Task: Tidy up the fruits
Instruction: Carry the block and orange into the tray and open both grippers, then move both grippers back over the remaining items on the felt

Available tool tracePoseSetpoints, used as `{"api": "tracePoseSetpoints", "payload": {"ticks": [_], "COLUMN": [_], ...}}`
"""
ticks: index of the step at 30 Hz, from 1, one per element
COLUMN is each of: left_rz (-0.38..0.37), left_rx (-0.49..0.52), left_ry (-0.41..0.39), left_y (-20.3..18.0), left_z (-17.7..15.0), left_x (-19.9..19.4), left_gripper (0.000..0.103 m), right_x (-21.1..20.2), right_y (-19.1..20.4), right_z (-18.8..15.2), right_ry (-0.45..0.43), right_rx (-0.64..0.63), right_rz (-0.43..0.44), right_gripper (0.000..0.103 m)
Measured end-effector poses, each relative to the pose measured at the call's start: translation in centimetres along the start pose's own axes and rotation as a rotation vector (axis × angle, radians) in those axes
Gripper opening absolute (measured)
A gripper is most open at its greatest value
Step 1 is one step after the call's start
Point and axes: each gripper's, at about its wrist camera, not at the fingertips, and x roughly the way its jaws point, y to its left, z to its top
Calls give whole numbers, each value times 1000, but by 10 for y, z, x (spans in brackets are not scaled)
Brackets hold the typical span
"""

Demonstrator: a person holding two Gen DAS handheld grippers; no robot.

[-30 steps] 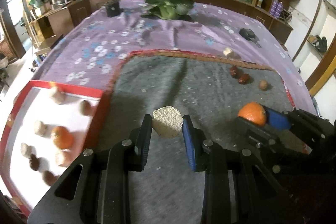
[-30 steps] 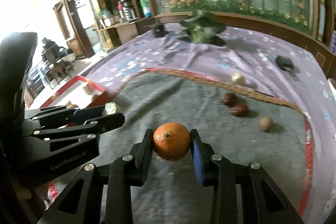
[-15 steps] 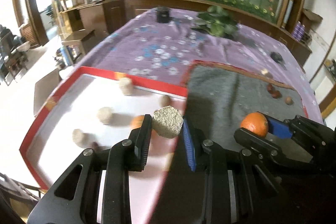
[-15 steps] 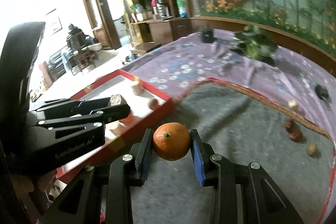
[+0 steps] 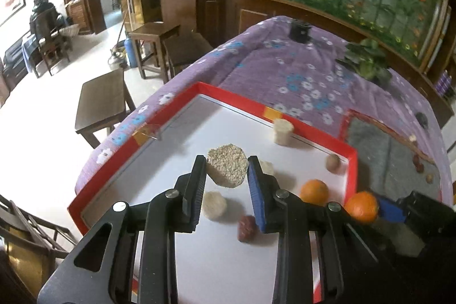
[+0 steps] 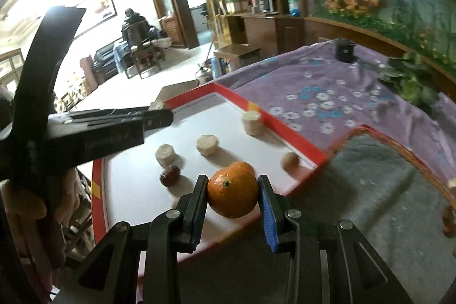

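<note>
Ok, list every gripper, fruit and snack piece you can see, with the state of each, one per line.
Left gripper: shut on the grainy cake, over the tray.
Right gripper: shut on the held orange, at the tray's edge.
Red-rimmed tray: partly filled.
Loose orange: lying in the tray.
Dark date: lying in the tray.
Pale cylinder: standing by the far rim.
</note>
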Motion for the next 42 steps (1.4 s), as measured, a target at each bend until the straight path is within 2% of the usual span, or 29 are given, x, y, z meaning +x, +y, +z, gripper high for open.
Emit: {"api": "tracePoseSetpoints", "payload": {"ticks": [10, 14, 20, 21, 24, 25, 31, 35, 39, 42], "left_rz": [44, 39, 31, 33, 25, 24, 38, 26, 11, -24], "left_rx": [-27, -41, -59, -58, -64, -71, -69, -58, -34, -4], "left_ry": [71, 104, 141, 141, 130, 117, 79, 33, -18, -38], "left_y": [24, 26, 25, 24, 24, 24, 16, 0, -24, -46], "left_z": [6, 6, 3, 3, 2, 2, -2, -7, -11, -13], "left_x": [33, 43, 51, 52, 47, 43, 27, 11, -4, -12], "left_gripper": [28, 28, 28, 31, 53, 57, 57, 57, 57, 57], "right_x": [53, 71, 70, 69, 62, 60, 39, 13, -16, -37], "right_y": [19, 20, 23, 23, 23, 23, 17, 7, -10, -22], "right_z": [20, 19, 17, 17, 14, 13, 5, -4, -16, -26], "right_ry": [59, 106, 100, 97, 73, 68, 48, -3, -53, -89], "right_rx": [-54, -62, -89, -95, -92, -87, -48, -29, 6, 18], "right_rz": [81, 71, 70, 62, 71, 75, 76, 53, -10, -42], "right_gripper": [33, 33, 35, 36, 41, 43, 44, 44, 45, 50]}}
